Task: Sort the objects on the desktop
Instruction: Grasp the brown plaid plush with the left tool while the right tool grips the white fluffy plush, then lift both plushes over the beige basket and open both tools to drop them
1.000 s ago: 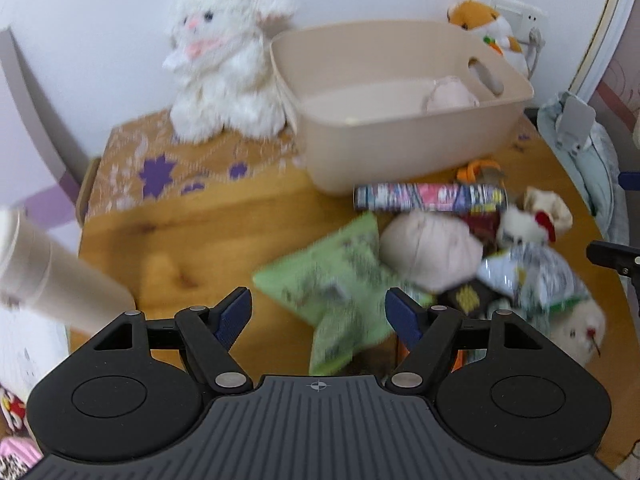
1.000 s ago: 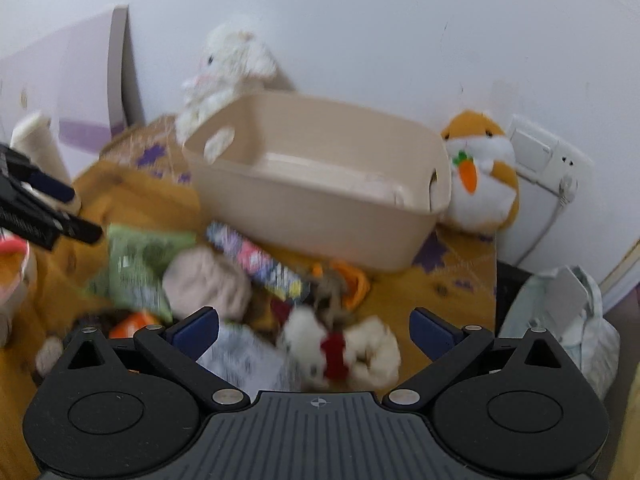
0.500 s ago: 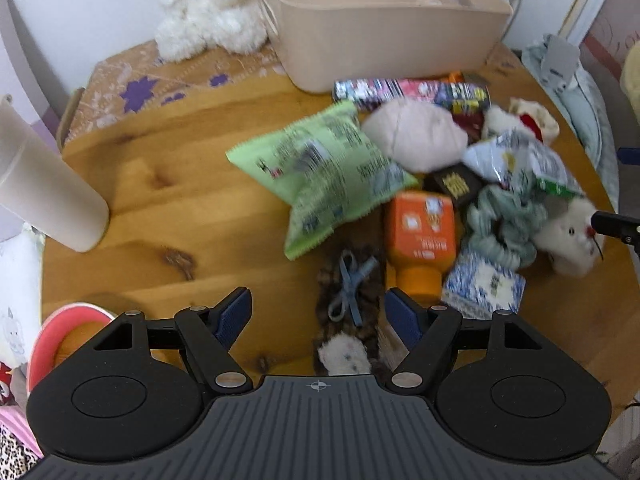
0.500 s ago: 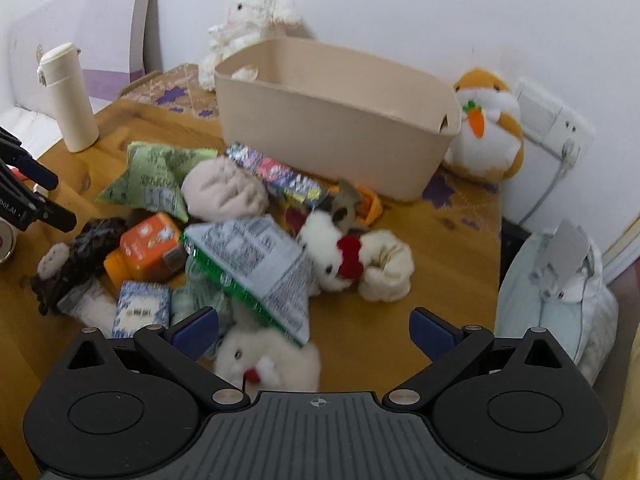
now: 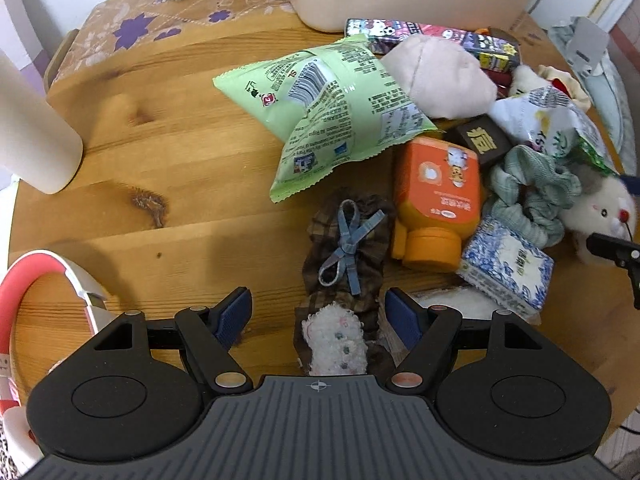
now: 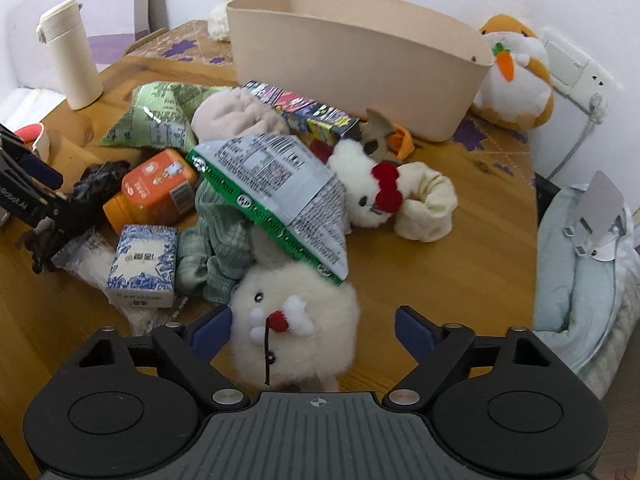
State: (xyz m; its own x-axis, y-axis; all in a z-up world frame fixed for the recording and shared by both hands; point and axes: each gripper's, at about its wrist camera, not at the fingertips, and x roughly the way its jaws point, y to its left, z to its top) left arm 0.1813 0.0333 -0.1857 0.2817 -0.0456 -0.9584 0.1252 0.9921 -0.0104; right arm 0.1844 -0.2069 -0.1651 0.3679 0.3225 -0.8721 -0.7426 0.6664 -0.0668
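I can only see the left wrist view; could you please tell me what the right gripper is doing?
Observer: The right gripper is open, with the white fluffy plush between its fingers, unclamped.
Operator: Is anything lying on that plush?
Observer: Yes, a green-edged snack bag overlaps its top.
Operator: What sits beyond the bin's far end?
Observer: An orange hamster plush sits beside the beige bin, by the wall socket.

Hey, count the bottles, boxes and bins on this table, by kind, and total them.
Bottles: 2 (orange bottle, cream flask)
Boxes: 3 (blue-and-white box, long cartoon-print box, small dark box)
Bins: 1 (beige bin)
Total: 6
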